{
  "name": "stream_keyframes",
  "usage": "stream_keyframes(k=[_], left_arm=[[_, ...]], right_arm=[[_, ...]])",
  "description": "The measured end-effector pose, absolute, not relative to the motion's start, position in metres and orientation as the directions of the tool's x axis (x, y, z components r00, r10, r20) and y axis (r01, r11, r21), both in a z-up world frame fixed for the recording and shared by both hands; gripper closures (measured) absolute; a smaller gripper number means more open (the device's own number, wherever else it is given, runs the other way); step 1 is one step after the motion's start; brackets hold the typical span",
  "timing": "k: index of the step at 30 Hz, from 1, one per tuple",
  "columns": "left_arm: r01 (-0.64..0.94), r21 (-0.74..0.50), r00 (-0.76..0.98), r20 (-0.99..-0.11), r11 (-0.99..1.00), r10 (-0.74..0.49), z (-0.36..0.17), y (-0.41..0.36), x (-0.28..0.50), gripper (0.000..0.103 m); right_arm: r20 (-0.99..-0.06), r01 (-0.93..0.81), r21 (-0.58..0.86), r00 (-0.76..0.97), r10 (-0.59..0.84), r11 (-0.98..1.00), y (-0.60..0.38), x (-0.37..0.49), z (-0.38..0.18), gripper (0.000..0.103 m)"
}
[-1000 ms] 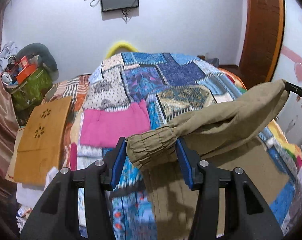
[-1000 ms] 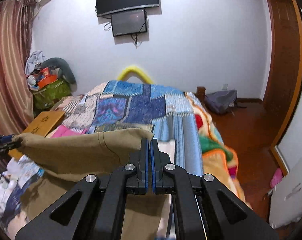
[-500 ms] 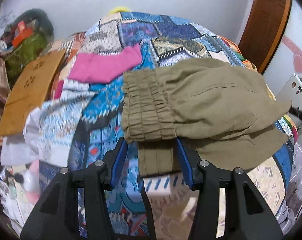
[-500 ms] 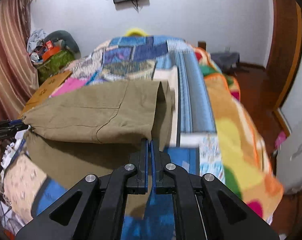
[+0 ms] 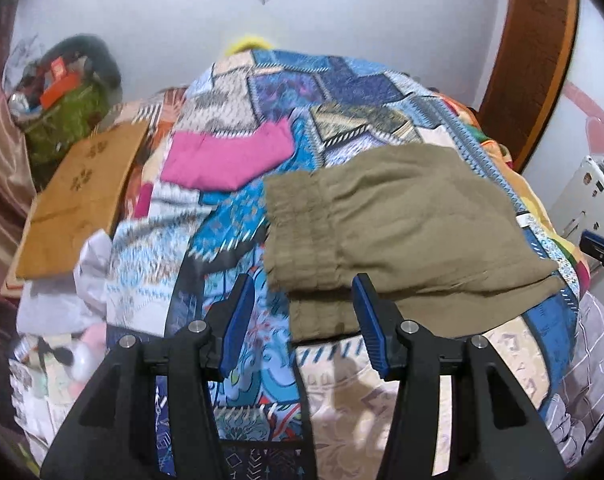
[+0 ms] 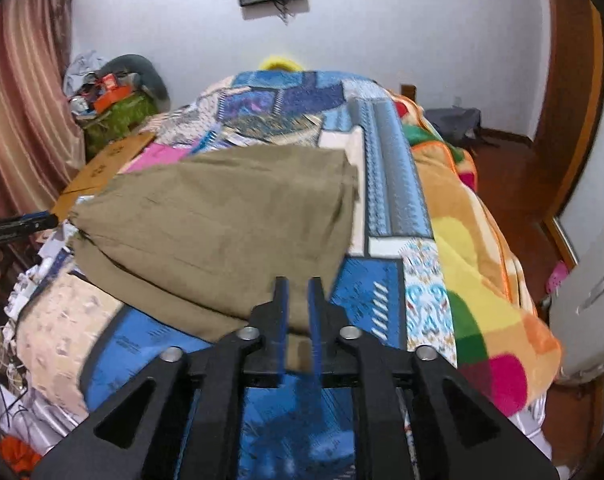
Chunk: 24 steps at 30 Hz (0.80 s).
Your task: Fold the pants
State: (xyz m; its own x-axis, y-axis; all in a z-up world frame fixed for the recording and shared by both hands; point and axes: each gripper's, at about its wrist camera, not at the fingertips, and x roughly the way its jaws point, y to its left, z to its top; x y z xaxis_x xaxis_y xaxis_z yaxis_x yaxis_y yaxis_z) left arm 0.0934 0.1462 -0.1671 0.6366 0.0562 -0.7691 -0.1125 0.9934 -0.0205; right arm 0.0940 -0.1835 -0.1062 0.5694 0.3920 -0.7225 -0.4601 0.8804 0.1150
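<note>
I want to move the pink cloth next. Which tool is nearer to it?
Left. The left tool is at the pants' waistband, beside the pink cloth; the right tool is at their far end.

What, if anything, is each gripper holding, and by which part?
Nothing is held. The left gripper stands open around the pants' waistband; the right gripper's jaws are opening off the fold edge.

Right gripper opening around folded pants.

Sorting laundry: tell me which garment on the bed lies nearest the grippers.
The olive-brown pants, folded at the bed's near edge; the pink garment lies farther back.
</note>
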Motion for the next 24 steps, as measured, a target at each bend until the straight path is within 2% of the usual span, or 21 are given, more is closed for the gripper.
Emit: stream_keyframes(k=[2, 3, 5, 18, 24], left_arm=[[-0.083, -0.014, 0.648, -0.76, 0.996, 0.043, -0.16, 0.136, 0.097, 0.048], [-0.068, -0.012, 0.651, -0.758, 0.998, 0.035, -0.158, 0.13, 0.1, 0.047], [-0.032, -0.006, 0.653, -0.757, 0.999, 0.016, -0.155, 0.119, 0.104, 0.044], [0.199, 0.025, 0.588, -0.803, 0.98, -0.099, -0.185, 0.052, 0.132, 0.044], [0.245, 0.041, 0.556, -0.824, 0.969, -0.106, -0.202, 0.034, 0.135, 0.044]], right_arm=[[-0.705, -0.49, 0.108, 0.575, 0.414, 0.865, -0.174, 0.094, -0.1, 0.061], [-0.694, -0.508, 0.107, 0.578, 0.43, 0.855, -0.169, 0.094, -0.097, 0.06], [-0.687, -0.548, 0.101, 0.565, 0.457, 0.83, -0.155, 0.093, -0.096, 0.06], [-0.768, -0.758, 0.124, 0.335, 0.546, 0.64, -0.065, 0.091, -0.137, 0.06], [-0.785, -0.803, 0.079, 0.314, 0.533, 0.59, -0.044, 0.09, -0.151, 0.062]])
